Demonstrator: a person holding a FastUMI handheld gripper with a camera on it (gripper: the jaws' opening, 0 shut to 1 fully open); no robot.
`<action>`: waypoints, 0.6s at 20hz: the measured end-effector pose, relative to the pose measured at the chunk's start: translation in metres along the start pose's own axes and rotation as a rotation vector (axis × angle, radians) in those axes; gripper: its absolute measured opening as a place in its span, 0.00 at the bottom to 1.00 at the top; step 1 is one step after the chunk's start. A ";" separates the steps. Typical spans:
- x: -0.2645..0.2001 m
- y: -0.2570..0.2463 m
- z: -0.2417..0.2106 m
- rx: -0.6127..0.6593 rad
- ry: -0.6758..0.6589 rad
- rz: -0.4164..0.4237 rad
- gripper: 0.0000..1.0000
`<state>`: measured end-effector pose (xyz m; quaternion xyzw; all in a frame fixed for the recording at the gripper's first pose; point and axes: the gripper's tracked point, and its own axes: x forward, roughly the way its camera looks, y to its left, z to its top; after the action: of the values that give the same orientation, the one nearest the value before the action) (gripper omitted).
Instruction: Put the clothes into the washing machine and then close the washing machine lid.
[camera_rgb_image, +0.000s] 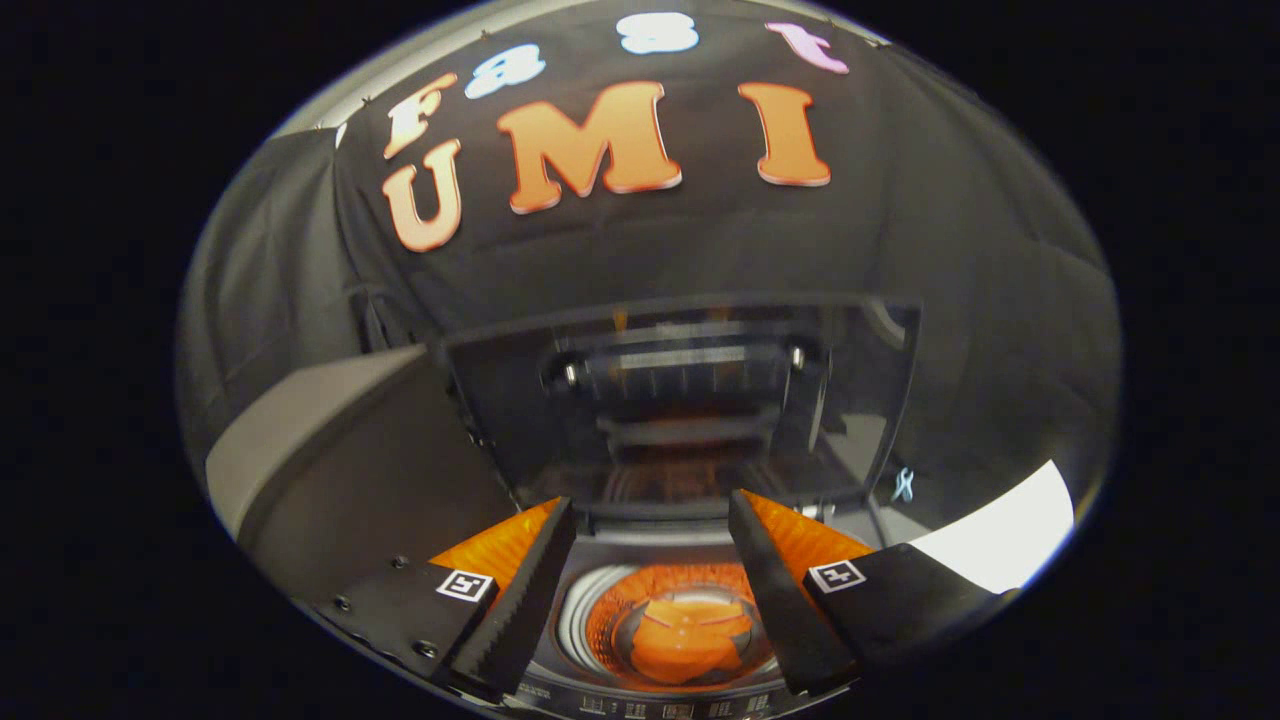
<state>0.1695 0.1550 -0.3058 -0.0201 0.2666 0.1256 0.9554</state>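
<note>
Spread apart at the bottom of the frame, the gripper (650, 520) fingers are holding nothing. Between and below them, the round washing machine drum (685, 630) is sitting open, glowing orange inside. Beyond, at frame centre, the dark transparent washing machine lid (680, 400) is standing raised.

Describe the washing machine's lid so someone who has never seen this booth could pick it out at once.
Start at the washing machine below the black cloth wall. Its lid stands raised behind the round drum, beyond the open gripper, whose fingers hold nothing. It is the one dark, see-through, glossy panel there.
</note>
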 end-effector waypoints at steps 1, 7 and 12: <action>-0.001 0.002 0.021 -0.013 -0.036 0.010 0.99; 0.031 0.012 0.107 -0.003 -0.118 0.062 0.98; 0.095 -0.012 0.121 -0.014 -0.084 -0.021 0.99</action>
<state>0.3122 0.1784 -0.2515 -0.0242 0.2251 0.1181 0.9668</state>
